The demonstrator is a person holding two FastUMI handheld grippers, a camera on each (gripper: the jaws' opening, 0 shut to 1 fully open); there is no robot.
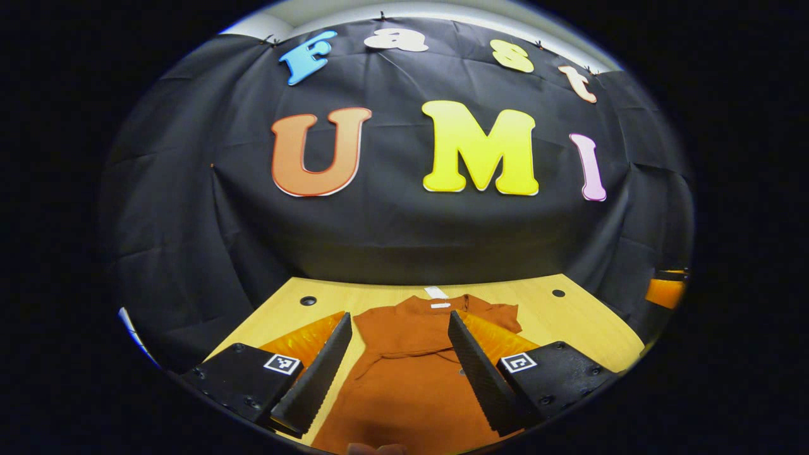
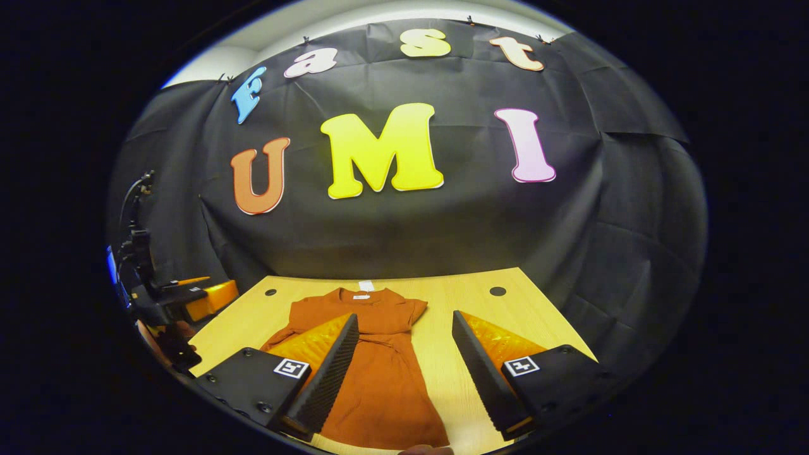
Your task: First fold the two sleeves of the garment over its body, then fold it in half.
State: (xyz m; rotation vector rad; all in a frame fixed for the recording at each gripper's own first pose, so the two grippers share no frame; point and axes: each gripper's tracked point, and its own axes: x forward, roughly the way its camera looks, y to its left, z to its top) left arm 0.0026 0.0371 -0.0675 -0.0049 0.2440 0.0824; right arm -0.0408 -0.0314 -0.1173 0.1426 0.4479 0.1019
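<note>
Rust-orange dress lies flat on the table, sleeves out, so I hover my left gripper and right gripper above it, jaws spread and empty, for 2 sleeve folds.

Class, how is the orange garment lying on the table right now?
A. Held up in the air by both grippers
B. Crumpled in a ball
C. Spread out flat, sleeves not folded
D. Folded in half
C: the garment lies flat on the table with both short sleeves out sideways.
</note>
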